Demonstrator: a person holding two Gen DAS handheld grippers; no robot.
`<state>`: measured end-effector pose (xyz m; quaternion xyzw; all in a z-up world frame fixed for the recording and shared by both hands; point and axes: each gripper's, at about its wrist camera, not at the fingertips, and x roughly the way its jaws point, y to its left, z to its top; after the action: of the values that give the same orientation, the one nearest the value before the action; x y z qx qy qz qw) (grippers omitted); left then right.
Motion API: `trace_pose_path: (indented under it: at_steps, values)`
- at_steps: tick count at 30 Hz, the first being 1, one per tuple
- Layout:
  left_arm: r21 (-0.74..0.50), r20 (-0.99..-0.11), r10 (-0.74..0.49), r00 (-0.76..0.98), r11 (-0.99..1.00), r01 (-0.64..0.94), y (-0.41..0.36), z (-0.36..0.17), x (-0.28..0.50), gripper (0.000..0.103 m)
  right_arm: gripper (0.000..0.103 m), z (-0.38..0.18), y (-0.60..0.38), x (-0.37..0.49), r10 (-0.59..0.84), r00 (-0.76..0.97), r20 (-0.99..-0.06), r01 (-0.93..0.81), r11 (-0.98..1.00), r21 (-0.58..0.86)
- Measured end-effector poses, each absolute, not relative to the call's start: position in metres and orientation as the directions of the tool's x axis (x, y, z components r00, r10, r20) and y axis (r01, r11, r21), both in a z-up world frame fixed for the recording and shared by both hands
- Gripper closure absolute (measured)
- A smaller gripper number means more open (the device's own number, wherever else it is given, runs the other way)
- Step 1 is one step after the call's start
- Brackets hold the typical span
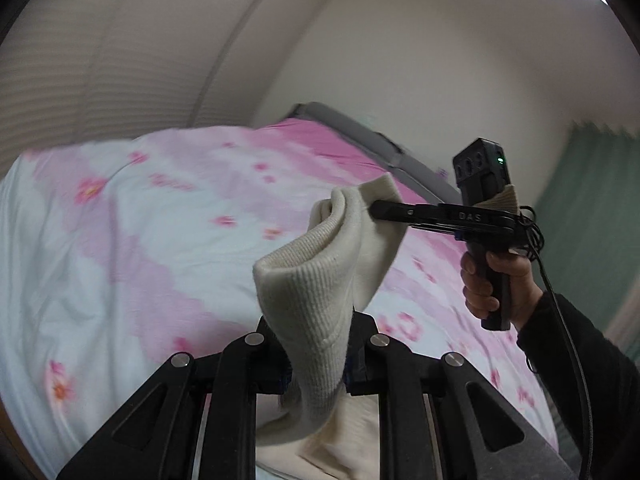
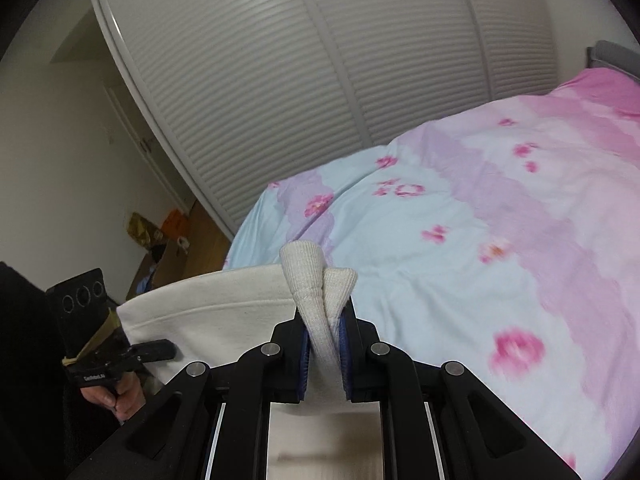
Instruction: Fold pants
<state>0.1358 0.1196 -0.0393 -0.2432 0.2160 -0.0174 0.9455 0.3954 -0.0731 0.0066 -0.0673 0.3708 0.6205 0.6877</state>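
Cream ribbed pants (image 1: 312, 292) hang in the air above the bed, stretched between both grippers. My left gripper (image 1: 316, 360) is shut on a bunched ribbed edge that sticks up between its pads. To its upper right the right gripper (image 1: 372, 210) pinches the other end of the same edge. From the right wrist, my right gripper (image 2: 323, 354) is shut on two folds of ribbed cuff (image 2: 308, 280). Smooth cream cloth (image 2: 208, 312) runs left from there to the left gripper (image 2: 170, 350), held in a hand.
A pink, lilac and pale blue flowered duvet (image 1: 132, 240) covers the bed below. A grey headboard (image 1: 360, 132) lies beyond it. White slatted wardrobe doors (image 2: 280, 72) stand behind the bed. Bags and clutter (image 2: 160, 232) sit on the wooden floor at the left. A black sleeve (image 1: 580, 352) enters at the right.
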Motion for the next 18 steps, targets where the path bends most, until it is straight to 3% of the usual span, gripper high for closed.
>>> trace_pose_path:
  at_steps: [6, 10, 18]
  values:
    - [-0.366, -0.409, -0.273, 0.871, 0.923, 0.118, -0.005, -0.037, 0.12, 0.084, 0.089, -0.016, -0.22, 0.371, 0.838, 0.039, -0.545, -0.858, 0.307, 0.411]
    - [-0.298, -0.469, -0.344, 0.813, 0.929, 0.222, -0.085, -0.062, 0.12, 0.083, 0.089, -0.057, -0.305, 0.358, 0.855, 0.064, -0.515, -0.81, 0.346, 0.474]
    - [-0.068, -0.628, -0.342, 0.699, 0.919, 0.389, -0.204, -0.142, 0.114, 0.08, 0.088, -0.158, -0.397, 0.334, 0.859, 0.083, -0.505, -0.722, 0.401, 0.564]
